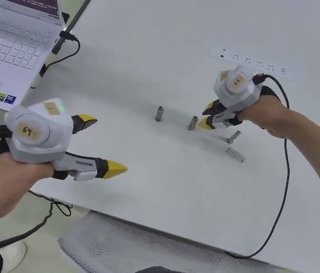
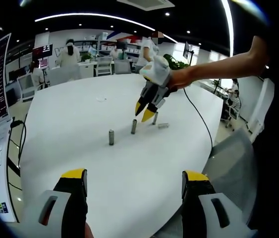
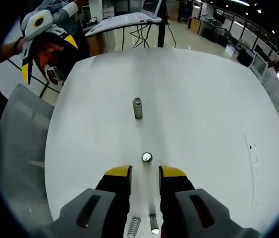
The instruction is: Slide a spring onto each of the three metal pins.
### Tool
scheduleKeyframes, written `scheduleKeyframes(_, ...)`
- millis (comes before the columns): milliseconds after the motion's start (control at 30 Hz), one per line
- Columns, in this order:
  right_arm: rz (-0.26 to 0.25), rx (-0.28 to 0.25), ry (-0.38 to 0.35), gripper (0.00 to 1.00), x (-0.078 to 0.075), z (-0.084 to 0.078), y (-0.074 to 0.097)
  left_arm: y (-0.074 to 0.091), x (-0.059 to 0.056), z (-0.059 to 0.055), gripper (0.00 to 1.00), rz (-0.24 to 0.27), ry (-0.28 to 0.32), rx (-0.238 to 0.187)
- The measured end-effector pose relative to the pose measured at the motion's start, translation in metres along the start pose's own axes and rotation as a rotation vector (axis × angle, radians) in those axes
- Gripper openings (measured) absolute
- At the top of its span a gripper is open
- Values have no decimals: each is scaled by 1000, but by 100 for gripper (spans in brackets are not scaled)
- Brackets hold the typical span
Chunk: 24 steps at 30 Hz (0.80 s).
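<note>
Three small metal pins stand on the white table (image 1: 148, 182). The left pin (image 1: 159, 113) wears a spring. The middle pin (image 1: 192, 122) looks ribbed too and sits just in front of my right gripper (image 1: 207, 115), whose jaws are a little apart with nothing between them. In the right gripper view that pin (image 3: 146, 158) stands just ahead of the right gripper (image 3: 145, 171). A bare third pin (image 1: 233, 136) stands behind the gripper, with a loose spring (image 1: 235, 154) lying beside it. My left gripper (image 1: 102, 143) hovers wide open at the near left, far from the pins.
A laptop (image 1: 12, 40) with cables sits at the far left corner. A white power strip (image 1: 250, 60) lies at the far right. A grey mesh chair (image 1: 120, 244) stands below the table's front edge. The right gripper's black cable (image 1: 285, 170) trails over the table.
</note>
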State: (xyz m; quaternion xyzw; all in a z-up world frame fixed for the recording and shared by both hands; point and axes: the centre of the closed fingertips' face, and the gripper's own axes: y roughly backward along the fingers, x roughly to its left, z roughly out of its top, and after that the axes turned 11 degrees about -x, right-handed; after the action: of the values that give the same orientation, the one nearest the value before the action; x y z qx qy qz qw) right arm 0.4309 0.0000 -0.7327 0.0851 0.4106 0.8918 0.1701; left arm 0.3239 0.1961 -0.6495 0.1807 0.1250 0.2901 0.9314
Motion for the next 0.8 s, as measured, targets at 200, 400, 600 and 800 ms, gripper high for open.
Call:
scheduleKeyframes(200, -50, -57, -40, 21, 5, 3, 15, -1, -2, 4, 75, -3, -8, -5)
scheduleKeyframes(400, -90, -100, -85, 21, 11, -1, 28, -1, -4, 8, 74, -5, -18, -10)
scheduleKeyframes(600, -131, -149, -127, 22, 18, -2, 42, 1, -4, 12, 74, -3, -24, -16)
scheduleKeyframes(800, -168, -183, -156, 23, 22, -4, 55, 0, -4, 15, 74, -3, -29, -20)
